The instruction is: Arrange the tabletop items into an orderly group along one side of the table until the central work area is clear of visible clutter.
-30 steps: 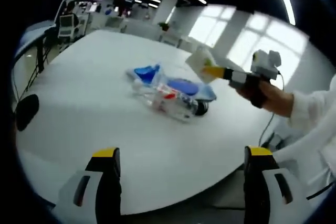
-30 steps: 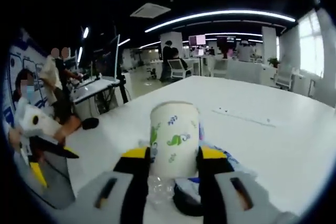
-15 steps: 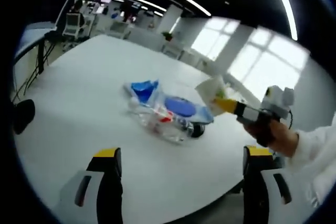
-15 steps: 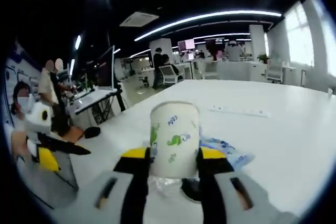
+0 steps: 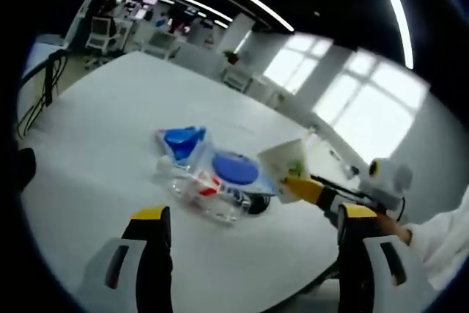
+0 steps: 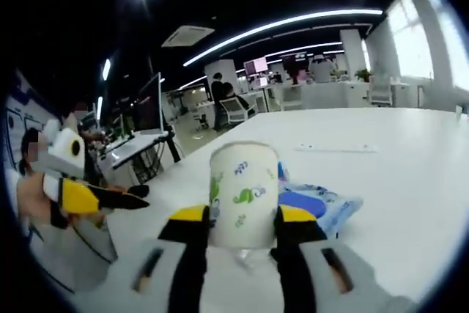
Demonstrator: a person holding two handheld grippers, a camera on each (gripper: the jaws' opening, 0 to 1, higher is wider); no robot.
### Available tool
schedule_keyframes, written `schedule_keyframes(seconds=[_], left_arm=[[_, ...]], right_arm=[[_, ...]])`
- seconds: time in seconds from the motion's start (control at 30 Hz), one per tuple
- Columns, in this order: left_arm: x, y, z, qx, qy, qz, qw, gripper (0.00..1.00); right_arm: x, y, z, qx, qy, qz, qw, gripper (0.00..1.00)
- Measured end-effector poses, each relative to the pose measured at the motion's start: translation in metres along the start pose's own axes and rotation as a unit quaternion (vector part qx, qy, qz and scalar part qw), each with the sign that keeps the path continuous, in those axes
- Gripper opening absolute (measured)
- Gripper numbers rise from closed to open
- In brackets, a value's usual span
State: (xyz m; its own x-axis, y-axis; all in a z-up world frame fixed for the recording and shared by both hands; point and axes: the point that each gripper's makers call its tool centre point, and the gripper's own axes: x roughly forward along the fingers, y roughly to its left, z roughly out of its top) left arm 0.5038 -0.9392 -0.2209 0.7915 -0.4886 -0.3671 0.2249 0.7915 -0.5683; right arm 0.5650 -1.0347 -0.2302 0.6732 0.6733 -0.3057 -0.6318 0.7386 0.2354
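A white paper cup (image 6: 242,194) with green and blue prints stands upright between the jaws of my right gripper (image 6: 242,215), which is shut on it. In the left gripper view the cup (image 5: 284,167) hangs just right of a pile on the white table (image 5: 95,130), with the right gripper (image 5: 308,187) behind it. The pile holds blue packets (image 5: 182,141), a clear plastic bottle (image 5: 209,194), a blue lid (image 5: 234,168) and a black round thing (image 5: 256,204). My left gripper (image 5: 254,214) is open with nothing between its jaws, near the table's edge.
The left gripper (image 6: 95,197) comes into the right gripper view from the left, held by a hand. Blue packets (image 6: 322,204) lie behind the cup on the table (image 6: 410,174). Office desks, chairs and people stand beyond the table.
The right gripper with the cup has come down and closer to the right side of the pile. Both views have shifted with the hands. The left gripper stays open.
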Motion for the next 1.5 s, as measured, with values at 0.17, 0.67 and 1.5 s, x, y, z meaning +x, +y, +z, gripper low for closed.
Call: schedule_keyframes(seconds=[0.17,0.67,1.5], left_arm=[[0.004,-0.004,0.007,-0.009,-0.005,-0.004,0.9999,0.90],[0.025,-0.027,0.020,-0.016,-0.008,-0.030,0.9994,0.89],[0.048,-0.051,0.016,-0.003,0.013,-0.048,0.9988,0.85]], right_arm=[[-0.003,0.010,0.004,-0.006,-0.009,0.009,0.9999,0.35],[-0.003,0.034,0.002,-0.039,-0.006,0.040,0.9984,0.35],[-0.008,0.075,0.006,-0.080,-0.017,0.090,0.9927,0.35]])
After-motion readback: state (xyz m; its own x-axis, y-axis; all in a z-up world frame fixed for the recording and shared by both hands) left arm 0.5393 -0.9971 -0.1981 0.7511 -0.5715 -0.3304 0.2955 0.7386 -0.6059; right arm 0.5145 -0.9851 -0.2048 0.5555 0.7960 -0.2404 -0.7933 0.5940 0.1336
